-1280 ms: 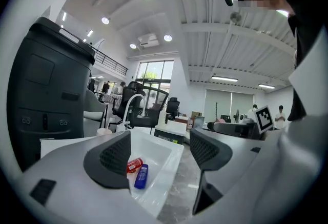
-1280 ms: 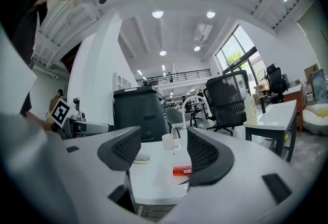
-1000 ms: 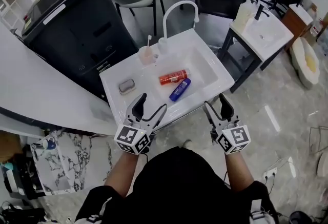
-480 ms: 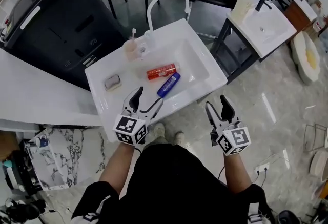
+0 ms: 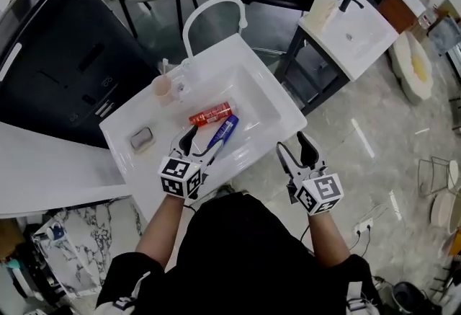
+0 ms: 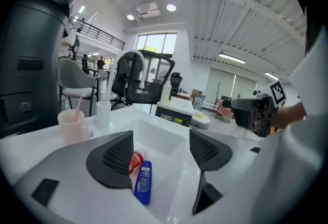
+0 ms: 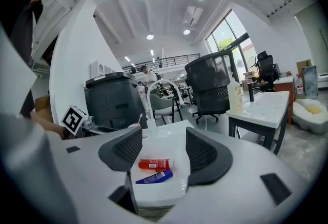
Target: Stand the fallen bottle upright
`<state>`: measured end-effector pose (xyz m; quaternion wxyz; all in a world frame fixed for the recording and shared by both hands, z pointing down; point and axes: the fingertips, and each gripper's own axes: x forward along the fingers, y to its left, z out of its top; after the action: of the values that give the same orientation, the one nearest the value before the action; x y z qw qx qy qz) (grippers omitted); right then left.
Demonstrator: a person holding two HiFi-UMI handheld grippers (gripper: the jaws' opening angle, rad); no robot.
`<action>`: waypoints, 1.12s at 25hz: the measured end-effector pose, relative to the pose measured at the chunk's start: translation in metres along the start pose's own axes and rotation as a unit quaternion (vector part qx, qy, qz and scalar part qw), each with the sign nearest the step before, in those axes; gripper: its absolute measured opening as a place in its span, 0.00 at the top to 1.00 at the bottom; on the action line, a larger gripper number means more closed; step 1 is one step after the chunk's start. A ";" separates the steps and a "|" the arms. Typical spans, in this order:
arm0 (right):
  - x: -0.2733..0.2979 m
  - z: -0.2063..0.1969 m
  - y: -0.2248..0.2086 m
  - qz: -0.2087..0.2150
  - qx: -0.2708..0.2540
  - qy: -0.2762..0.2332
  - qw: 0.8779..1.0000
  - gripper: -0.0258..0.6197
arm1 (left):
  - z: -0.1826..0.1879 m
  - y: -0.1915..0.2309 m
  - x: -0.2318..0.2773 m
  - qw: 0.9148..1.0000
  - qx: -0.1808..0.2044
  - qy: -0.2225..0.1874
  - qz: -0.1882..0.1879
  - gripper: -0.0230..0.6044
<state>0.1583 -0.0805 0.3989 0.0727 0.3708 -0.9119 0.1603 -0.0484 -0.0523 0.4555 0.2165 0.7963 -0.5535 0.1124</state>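
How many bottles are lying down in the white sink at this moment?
2. The red plastic bottle lies on its side in the middle of the white sink; the blue plastic bottle lies beside it, nearer the person. None seems hidden.

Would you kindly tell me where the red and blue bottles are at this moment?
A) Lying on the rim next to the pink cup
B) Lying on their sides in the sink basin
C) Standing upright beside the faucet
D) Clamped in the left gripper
B: the red bottle and the blue bottle both lie on their sides inside the white basin, and neither gripper holds them.
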 end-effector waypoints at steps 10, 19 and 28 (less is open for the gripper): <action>0.052 0.002 0.002 -0.004 -0.007 0.038 0.999 0.53 | -0.057 0.020 0.075 0.989 -0.019 0.129 -0.065 0.41; 0.045 -0.028 -0.018 -0.044 0.025 0.075 0.996 0.53 | -0.133 0.039 0.115 0.968 -0.038 0.233 -0.082 0.43; 0.019 -0.061 -0.029 -0.087 0.036 0.111 0.989 0.53 | -0.188 0.056 0.153 0.947 -0.100 0.291 -0.090 0.44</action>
<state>0.1659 -0.0914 0.4679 0.1737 0.4311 -0.8559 0.2267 -0.0334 -0.1077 0.6975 0.4557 0.7497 -0.4007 0.2640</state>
